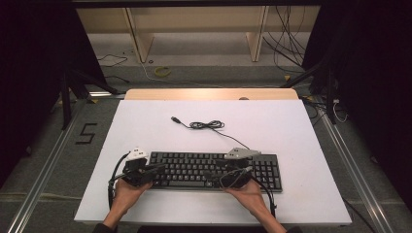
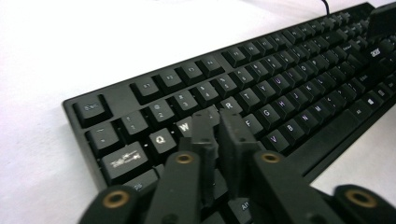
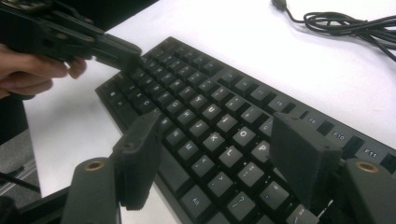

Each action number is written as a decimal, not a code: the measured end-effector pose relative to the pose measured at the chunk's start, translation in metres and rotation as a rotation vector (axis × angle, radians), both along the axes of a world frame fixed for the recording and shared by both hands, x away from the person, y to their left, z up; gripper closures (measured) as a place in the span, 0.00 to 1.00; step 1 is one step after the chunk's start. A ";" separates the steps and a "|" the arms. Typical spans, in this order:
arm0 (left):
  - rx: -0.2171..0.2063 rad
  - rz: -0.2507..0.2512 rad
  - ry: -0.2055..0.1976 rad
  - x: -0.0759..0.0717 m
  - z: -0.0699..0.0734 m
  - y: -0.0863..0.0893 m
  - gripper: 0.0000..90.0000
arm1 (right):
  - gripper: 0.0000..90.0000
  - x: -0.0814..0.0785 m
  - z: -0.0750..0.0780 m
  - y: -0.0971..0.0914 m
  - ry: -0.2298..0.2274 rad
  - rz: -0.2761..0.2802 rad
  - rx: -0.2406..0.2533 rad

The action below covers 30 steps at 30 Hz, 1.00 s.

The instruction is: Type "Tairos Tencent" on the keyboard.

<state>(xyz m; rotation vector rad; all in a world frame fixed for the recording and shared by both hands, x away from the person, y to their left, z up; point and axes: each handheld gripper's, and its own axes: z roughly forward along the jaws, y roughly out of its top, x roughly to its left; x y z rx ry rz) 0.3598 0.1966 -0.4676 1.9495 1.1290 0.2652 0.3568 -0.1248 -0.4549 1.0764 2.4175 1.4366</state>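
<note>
A black keyboard (image 1: 192, 160) lies near the front of the white table top (image 1: 272, 126). My left gripper (image 1: 159, 167) is shut with nothing between its jaws, and its tips rest low over the keyboard's left letter keys. In the left gripper view the shut left gripper (image 2: 217, 117) sits by the W, E and R keys of the keyboard (image 2: 289, 88). My right gripper (image 1: 217, 170) hovers open over the keys right of centre. In the right gripper view the right gripper (image 3: 217, 126) spreads wide above the keyboard (image 3: 201, 93), near K, L and O, and the left gripper (image 3: 122, 53) shows at the far end.
The keyboard's black cable (image 1: 206, 125) runs back in a loose coil to a USB plug (image 1: 175, 118) mid-table. A wooden strip (image 1: 209, 93) edges the far side. Beyond it are shelf legs and floor cables. Metal rails run along both sides of the table.
</note>
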 end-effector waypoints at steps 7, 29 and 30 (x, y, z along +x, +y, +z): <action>0.018 -0.003 0.015 0.004 -0.003 -0.004 0.99 | 0.35 -0.007 0.000 -0.005 -0.002 0.003 0.006; 0.056 -0.018 0.066 0.009 -0.012 -0.010 0.99 | 0.34 -0.017 0.001 -0.012 -0.008 0.006 0.009; 0.056 -0.018 0.065 0.009 -0.013 -0.010 0.99 | 0.34 -0.017 0.000 -0.012 -0.008 0.005 0.010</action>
